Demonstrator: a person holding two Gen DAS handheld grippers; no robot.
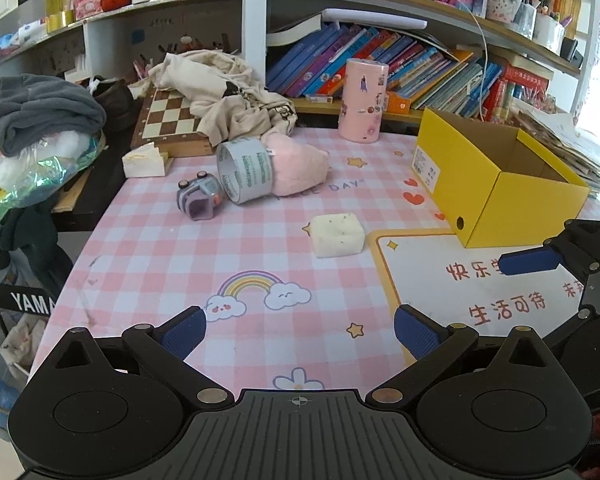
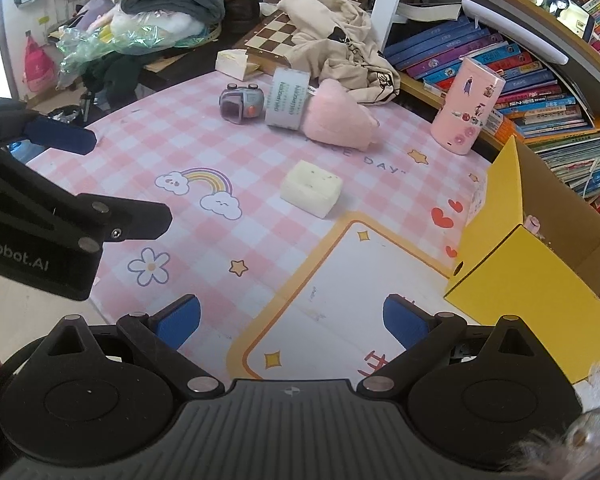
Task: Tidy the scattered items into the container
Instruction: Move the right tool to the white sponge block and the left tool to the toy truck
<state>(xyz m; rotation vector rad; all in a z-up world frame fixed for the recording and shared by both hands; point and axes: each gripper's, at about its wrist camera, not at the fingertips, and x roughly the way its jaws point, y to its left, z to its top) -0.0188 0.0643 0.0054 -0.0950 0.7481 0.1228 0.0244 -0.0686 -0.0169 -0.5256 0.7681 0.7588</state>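
Pink checked desk mat (image 1: 152, 248) under crowded bookshelves (image 1: 420, 64), scattered items across it.
Open yellow cardboard box (image 1: 496, 176) at right edge, empty; cream sponge block (image 1: 338, 235) mid-mat; toy watch (image 1: 199, 200), tape roll (image 1: 244, 172), pink plush (image 1: 298, 168) clustered toward far edge; pink tube (image 1: 363, 100) upright behind. Left gripper (image 1: 300, 330) and right gripper (image 2: 292, 320) both spread wide, holding nothing.

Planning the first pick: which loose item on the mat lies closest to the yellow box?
The cream foam block, alone mid-mat; the tape roll, pink plush and toy watch cluster farther from the yellow box.
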